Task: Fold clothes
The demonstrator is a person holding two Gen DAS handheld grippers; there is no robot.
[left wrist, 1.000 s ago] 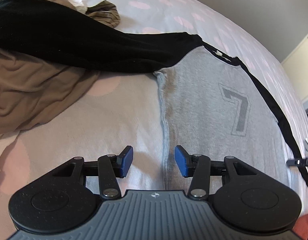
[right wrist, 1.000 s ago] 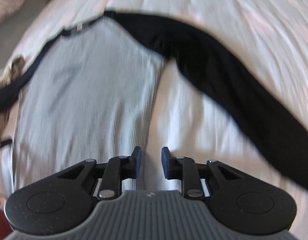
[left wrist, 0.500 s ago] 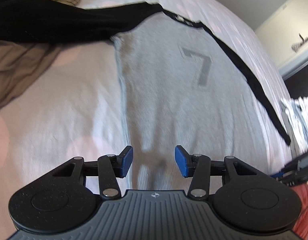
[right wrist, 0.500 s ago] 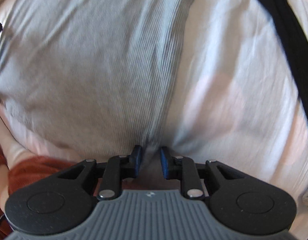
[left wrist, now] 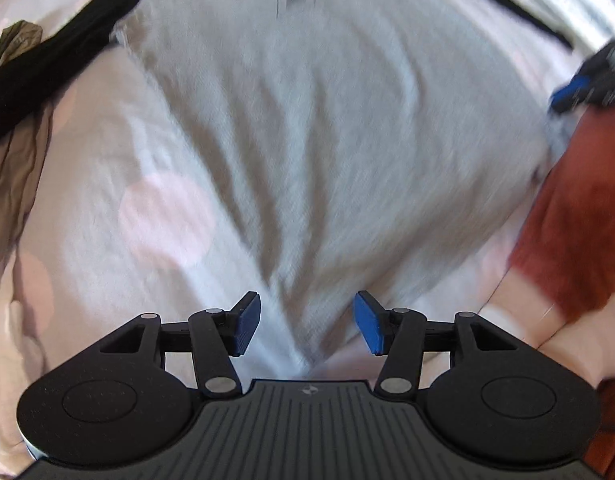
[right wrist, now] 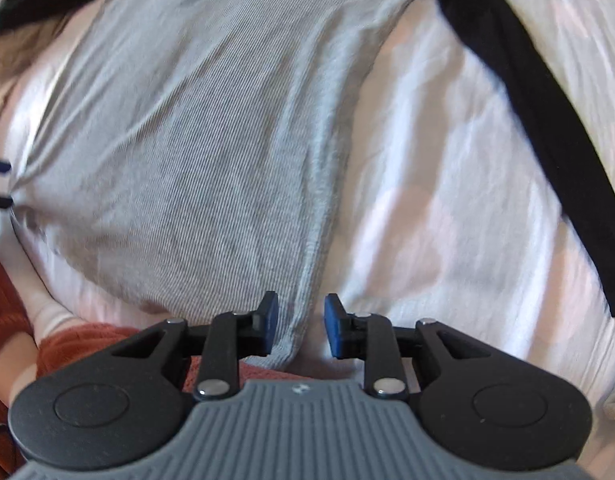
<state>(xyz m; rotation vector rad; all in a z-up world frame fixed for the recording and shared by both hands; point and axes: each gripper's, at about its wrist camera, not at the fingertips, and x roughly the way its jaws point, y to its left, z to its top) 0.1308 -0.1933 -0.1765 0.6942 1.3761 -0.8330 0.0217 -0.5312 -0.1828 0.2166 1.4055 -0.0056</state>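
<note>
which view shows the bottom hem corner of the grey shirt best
The right wrist view: the grey shirt is sharp there, and its hem corner sits between the open fingers of the right tool. The left wrist view is motion-blurred; its own corner lies between the open left tool.

The only mark is a darker grey printed figure on the chest of the grey shirt [left wrist: 327,128], at twelve o'clock in the left wrist view; it is cut by the frame's top edge and blurred, so it cannot be read with certainty. The right wrist view shows no text
</note>
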